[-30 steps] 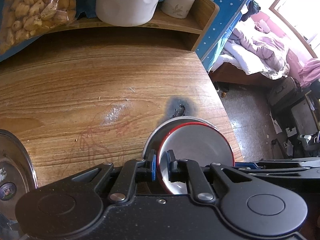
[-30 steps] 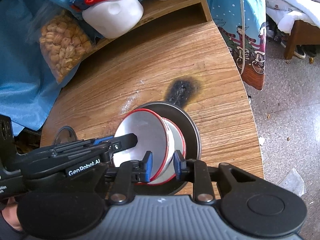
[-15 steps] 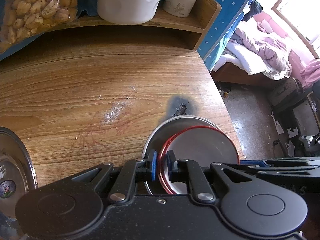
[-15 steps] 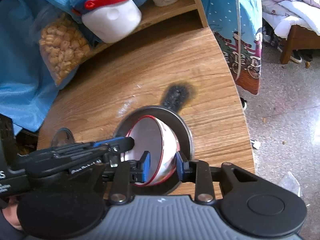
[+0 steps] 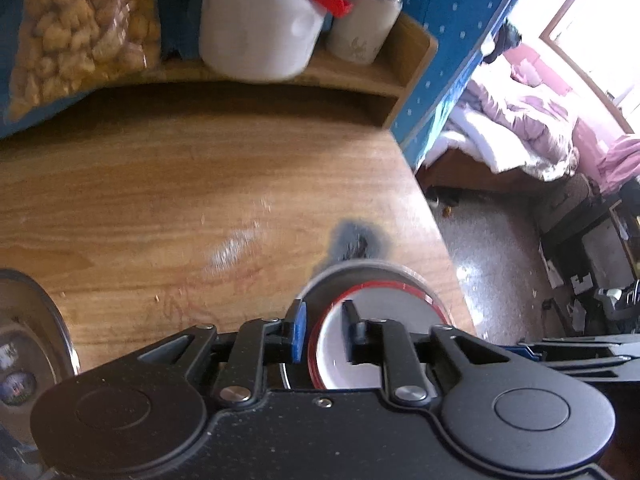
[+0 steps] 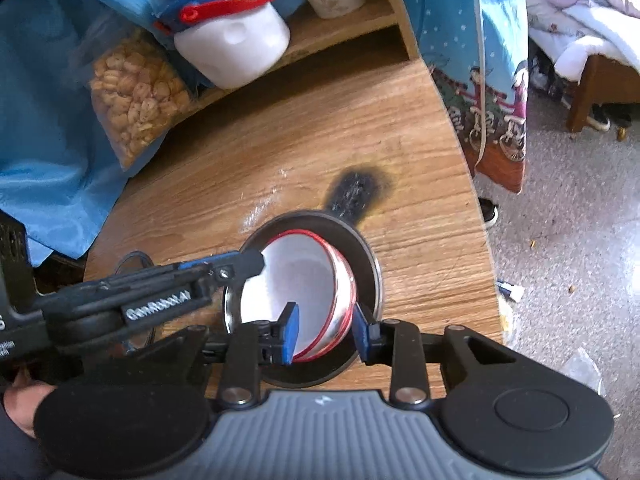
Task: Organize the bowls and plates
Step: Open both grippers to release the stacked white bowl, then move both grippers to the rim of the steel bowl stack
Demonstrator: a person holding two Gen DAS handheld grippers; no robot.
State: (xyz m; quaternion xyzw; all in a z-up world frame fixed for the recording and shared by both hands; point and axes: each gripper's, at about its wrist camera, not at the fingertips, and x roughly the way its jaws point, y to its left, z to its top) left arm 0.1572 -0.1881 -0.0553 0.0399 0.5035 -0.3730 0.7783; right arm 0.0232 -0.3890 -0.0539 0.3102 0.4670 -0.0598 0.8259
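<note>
A white bowl with a red rim (image 6: 304, 284) rests tilted inside a round steel plate (image 6: 368, 264) near the table's right edge. It also shows in the left wrist view (image 5: 384, 320), inside the same plate (image 5: 352, 272). My left gripper (image 5: 324, 334) is open, its fingers astride the bowl's left rim without pinching it. My right gripper (image 6: 324, 330) is open, its fingers either side of the bowl's near wall. The left gripper also shows in the right wrist view (image 6: 248, 264) at the bowl's left rim.
A second steel plate (image 5: 48, 320) lies at the table's left. A wooden shelf (image 5: 360, 76) at the back holds a white jug (image 5: 256, 36), a cup (image 5: 364, 28) and a snack bag (image 5: 80, 28). A burn mark (image 6: 356, 192) lies beyond the plate. The table edge drops to the floor (image 6: 560, 240) at right.
Both grippers have opened and let go of the bowl's rim. The bowl has come down from upright into the steel plate and now lies tilted there.
</note>
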